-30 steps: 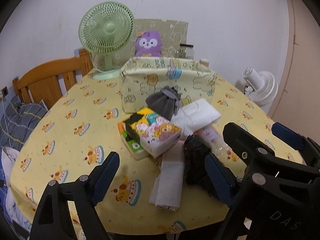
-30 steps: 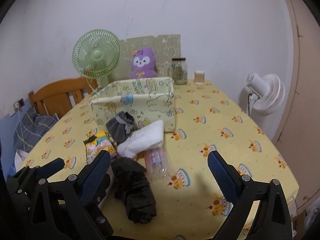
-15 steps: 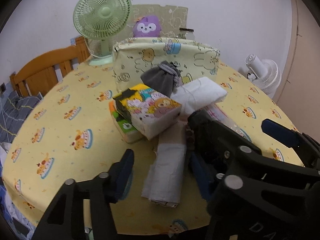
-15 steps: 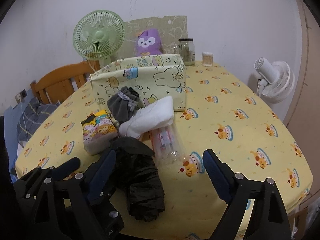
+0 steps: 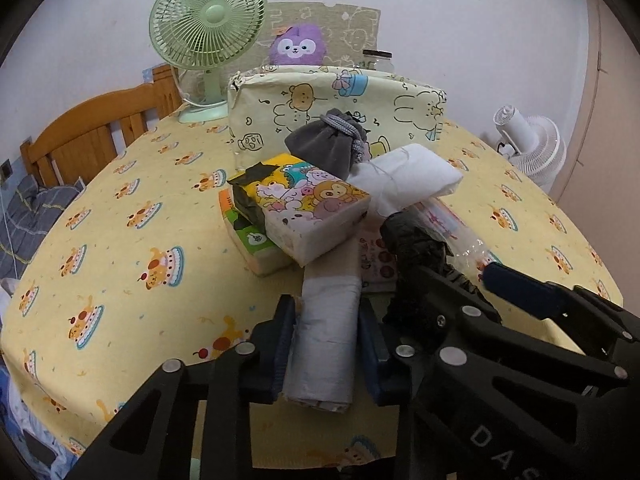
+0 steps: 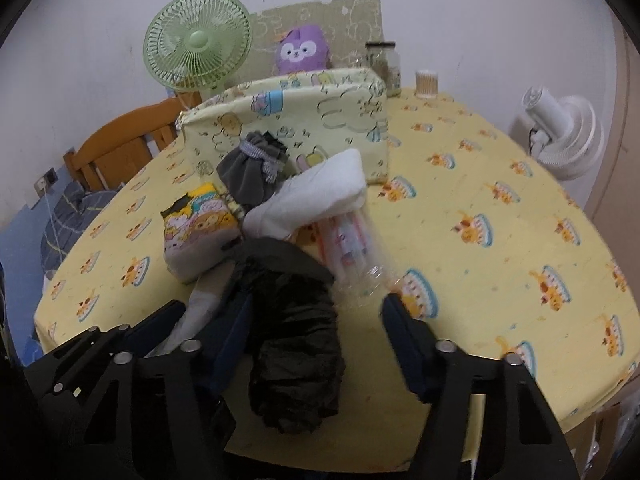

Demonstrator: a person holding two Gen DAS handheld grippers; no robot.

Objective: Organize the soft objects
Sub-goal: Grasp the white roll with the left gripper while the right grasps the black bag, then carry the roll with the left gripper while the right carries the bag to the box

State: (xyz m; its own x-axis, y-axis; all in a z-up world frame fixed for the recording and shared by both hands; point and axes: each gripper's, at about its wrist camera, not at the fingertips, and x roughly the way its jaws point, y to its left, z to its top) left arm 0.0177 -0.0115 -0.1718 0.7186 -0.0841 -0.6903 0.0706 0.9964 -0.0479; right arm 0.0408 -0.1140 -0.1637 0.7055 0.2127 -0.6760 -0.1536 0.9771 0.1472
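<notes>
A grey-white folded roll [image 5: 326,336] lies near the table's front edge. My left gripper [image 5: 328,348] has its jaws closing on it, and both blue pads touch its sides. Right beside it lies a crumpled black bag [image 6: 296,340]. My right gripper [image 6: 316,332] straddles the bag with its jaws closing: the left pad touches it and the right pad stands apart. Behind them are piled cartoon tissue packs [image 5: 312,208], a grey drawstring pouch [image 5: 324,144], a white folded cloth [image 5: 408,176] and a clear plastic pack [image 6: 352,248]. A yellow fabric box [image 5: 336,112] stands behind the pile.
A green fan [image 5: 208,16], a purple plush [image 5: 298,44] and a glass jar [image 6: 384,60] stand at the table's back. A white fan [image 6: 560,136] stands off the right edge, and a wooden chair [image 5: 92,136] is at the left. The yellow tablecloth [image 6: 500,240] is bare on the right.
Both grippers sank toward the table and narrowed. The left jaws came in onto the grey-white roll. The right jaws drew in around the black bag.
</notes>
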